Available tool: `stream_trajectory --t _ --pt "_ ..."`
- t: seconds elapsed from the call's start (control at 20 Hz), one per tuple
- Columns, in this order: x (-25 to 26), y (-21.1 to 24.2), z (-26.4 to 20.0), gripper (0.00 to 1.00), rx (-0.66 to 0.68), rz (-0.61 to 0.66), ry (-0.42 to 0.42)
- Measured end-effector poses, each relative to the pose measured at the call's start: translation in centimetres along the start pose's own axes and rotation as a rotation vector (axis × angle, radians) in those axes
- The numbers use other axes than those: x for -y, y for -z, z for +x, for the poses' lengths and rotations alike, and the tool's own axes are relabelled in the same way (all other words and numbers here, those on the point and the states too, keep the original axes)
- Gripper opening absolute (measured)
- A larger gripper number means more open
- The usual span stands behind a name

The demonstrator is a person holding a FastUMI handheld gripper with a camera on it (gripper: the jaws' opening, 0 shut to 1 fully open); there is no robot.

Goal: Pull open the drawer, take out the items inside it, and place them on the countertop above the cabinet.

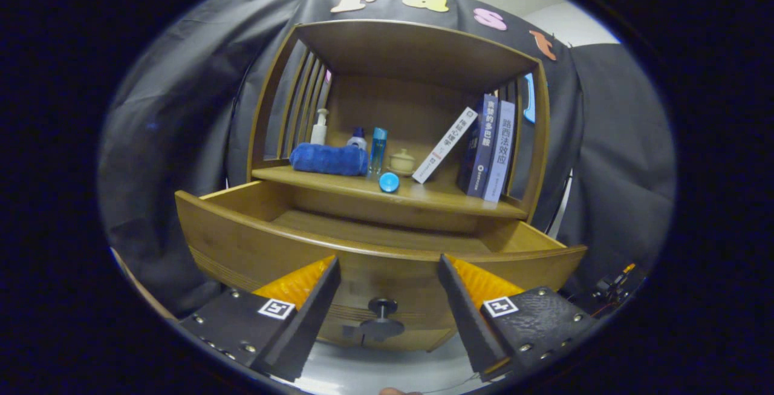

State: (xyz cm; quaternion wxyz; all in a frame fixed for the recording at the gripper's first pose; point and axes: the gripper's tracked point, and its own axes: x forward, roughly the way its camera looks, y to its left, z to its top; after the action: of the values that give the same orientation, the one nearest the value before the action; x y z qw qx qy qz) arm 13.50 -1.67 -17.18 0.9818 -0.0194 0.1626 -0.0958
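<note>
pale lilac book spine point(502, 150): "路西法效应" | dark blue book spine point(482, 144): "贪婪的多巴胺" | white leaning book point(444, 144): text unreadable | gripper point(388, 258): fingers apart

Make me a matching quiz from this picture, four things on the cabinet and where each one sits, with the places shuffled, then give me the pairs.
Things:
1. blue towel
2. blue round cap
3. drawer knob
4. white book

Places:
A. leaning tilted against the upright books
B. between the open fingers of the hand-held gripper
C. rolled up beside the pump bottle
D. near the shelf's front edge, ahead of the clear blue bottle

Pairs: 1-C, 2-D, 3-B, 4-A
</note>
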Motion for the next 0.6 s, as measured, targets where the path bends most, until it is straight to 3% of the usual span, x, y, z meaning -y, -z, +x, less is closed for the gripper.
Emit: stream_trajectory --t 0.6 --pt "-0.5 -1.0 6.6 0.98 -0.020 -0.022 0.018"
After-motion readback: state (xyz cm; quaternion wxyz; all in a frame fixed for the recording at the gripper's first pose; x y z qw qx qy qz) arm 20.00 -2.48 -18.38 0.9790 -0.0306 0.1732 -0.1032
